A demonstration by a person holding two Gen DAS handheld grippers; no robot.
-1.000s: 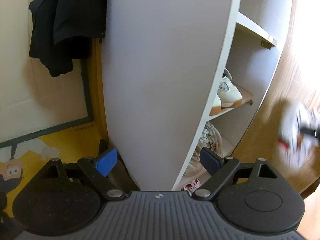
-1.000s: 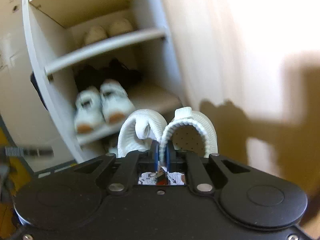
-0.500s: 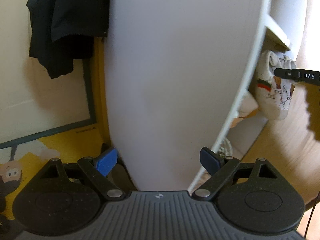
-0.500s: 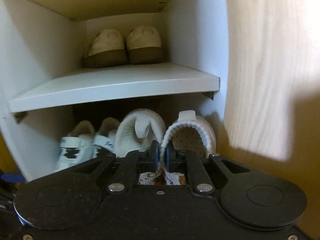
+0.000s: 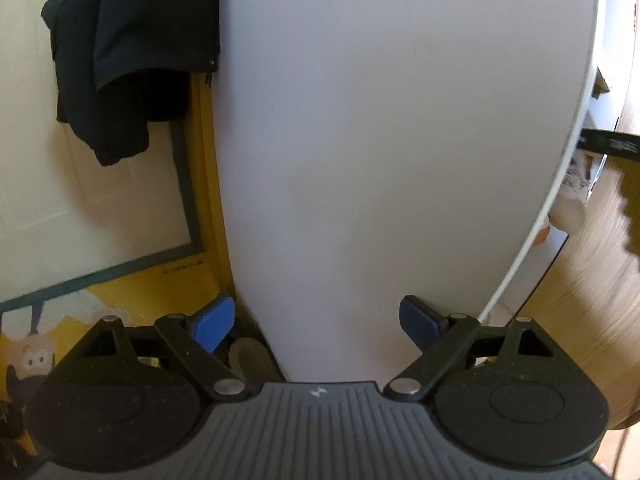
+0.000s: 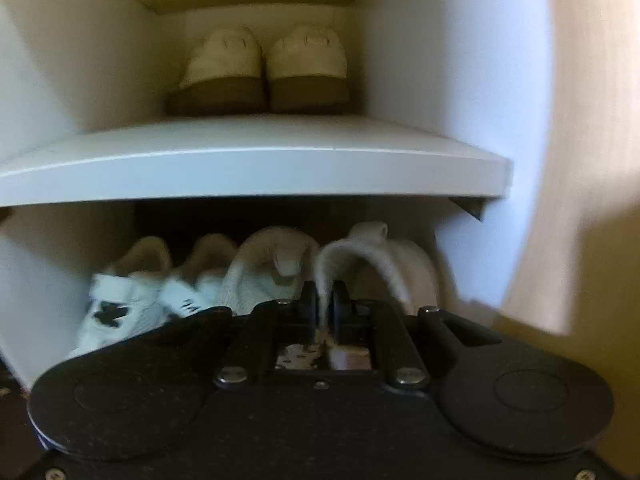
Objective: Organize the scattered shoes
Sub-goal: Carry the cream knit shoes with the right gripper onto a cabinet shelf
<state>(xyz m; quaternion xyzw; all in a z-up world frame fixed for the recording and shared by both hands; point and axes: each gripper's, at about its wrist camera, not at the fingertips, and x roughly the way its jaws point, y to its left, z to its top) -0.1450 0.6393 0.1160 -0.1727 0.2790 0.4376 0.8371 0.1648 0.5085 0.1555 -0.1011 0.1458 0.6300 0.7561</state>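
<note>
Setting: white shoe cabinet (image 6: 256, 160) with open shelves, set against a pale wood wall (image 6: 580, 100); dark garment (image 5: 132, 48) hanging to the left of its side panel (image 5: 380, 120)
Upper shelf: one cream pair with brown soles (image 6: 264, 72), parked side by side at the back
Lower shelf: white trainers with black marks (image 6: 132, 292) at the left; free space to their right
Carried pair: white knit shoes (image 6: 280, 268), heels toward the camera, at the mouth of the lower shelf
Right gripper (image 6: 325, 300): jaws nearly closed, pinching both shoes together by their inner collars
Left gripper (image 5: 316, 320): jaws wide, nothing between them, facing the cabinet's side panel
Step in hand: judged to be delivery of the pair into the lower shelf
Next move calls for: pushing in beneath the shelf edge, setting the soles flat beside the trainers, then releasing without tipping either shoe
</note>
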